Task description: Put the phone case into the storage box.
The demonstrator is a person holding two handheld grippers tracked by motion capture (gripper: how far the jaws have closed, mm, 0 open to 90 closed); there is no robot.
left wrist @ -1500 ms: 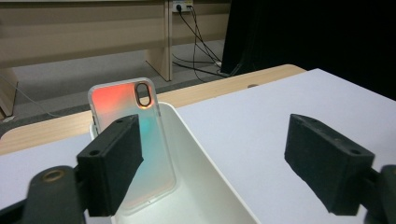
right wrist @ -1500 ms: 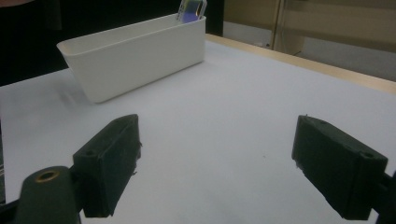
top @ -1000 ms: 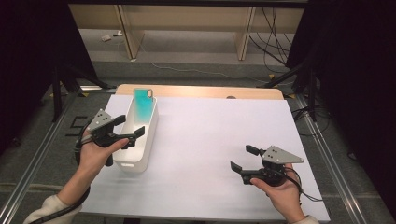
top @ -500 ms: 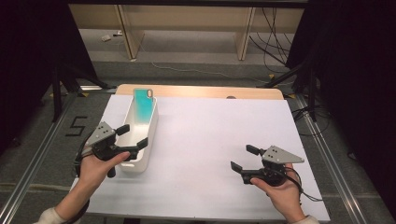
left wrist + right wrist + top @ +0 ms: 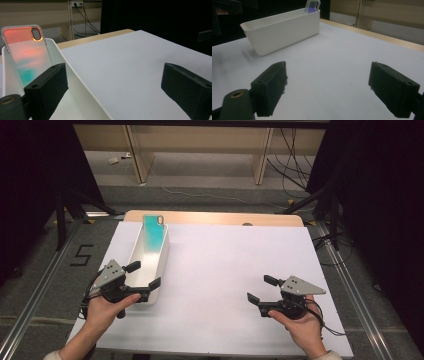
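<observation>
- Two handheld grippers are over the table, one in each of the person's hands, both with jaws spread wide and nothing between them.
- Left gripper (image 5: 142, 275) sits at the near end of a long white plastic bin (image 5: 141, 270), near the table's left edge; in the high view one jaw is over the bin's inside and the other just outside its right wall, so the wall lies in the gap, though I cannot tell whether either jaw touches it.
- From the left gripper view, the bin's wall (image 5: 75, 82) runs up between the two black jaws, closer to the left one.
- Inside the bin, a phone case (image 5: 154, 234) leans against the far end, tilted, its camera cutout at the top; it looks teal from above and orange-to-teal through the left gripper view (image 5: 26, 53).
- Top of that case (image 5: 312, 5) pokes above the bin's far rim in the right gripper view, where the bin (image 5: 284, 30) stands well off from the jaws.
- Right gripper (image 5: 260, 290) hangs low over bare white table surface (image 5: 225, 265) near the front right corner, well apart from the bin, jaws pointing left toward it.
- Bin lies lengthwise from near to far, parallel to the left edge, its far end close to the wooden strip (image 5: 225, 218) along the table's back edge.
</observation>
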